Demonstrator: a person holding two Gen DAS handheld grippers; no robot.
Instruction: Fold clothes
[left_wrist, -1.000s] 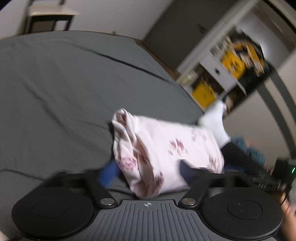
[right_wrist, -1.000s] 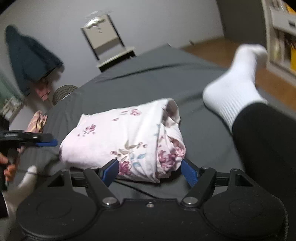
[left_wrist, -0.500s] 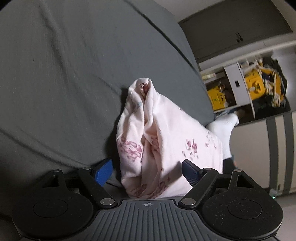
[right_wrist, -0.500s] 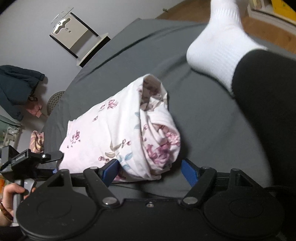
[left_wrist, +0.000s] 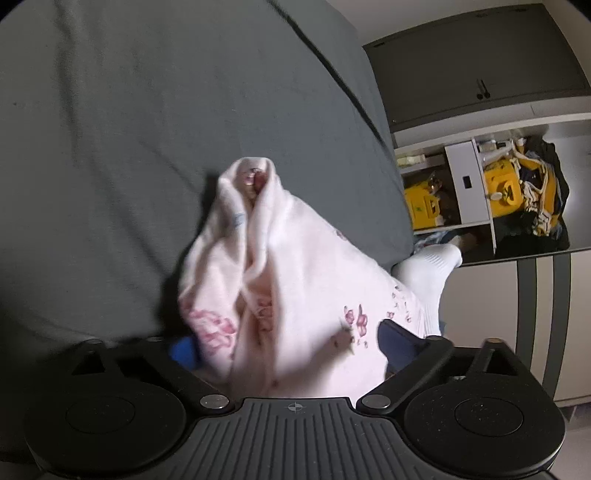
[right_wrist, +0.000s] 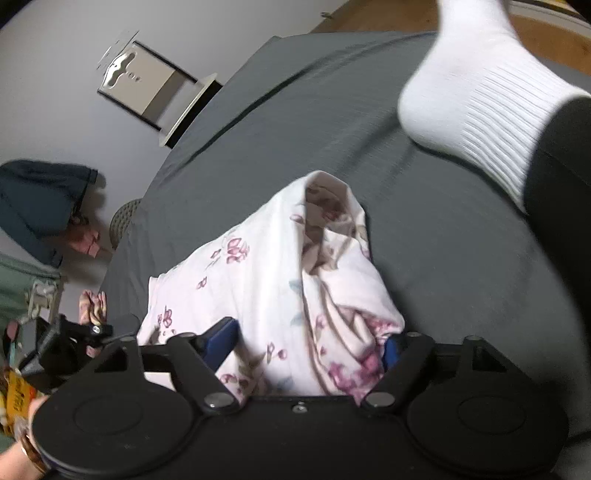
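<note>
Folded pink floral cotton garment (left_wrist: 295, 280) on grey bed sheet (left_wrist: 147, 129); left tongs (left_wrist: 284, 341) and right tongs (right_wrist: 310, 341) spread apart, straddling its ends.

Both grippers are closing in on the floral garment (left_wrist: 295, 295): the cloth is now filling the space between the left gripper (left_wrist: 288, 341) fingers and bulging between the right gripper (right_wrist: 310, 343) fingers, covering part of each blue pad. The white sock (right_wrist: 476, 92) is sliding toward the right wrist view's upper right.
</note>
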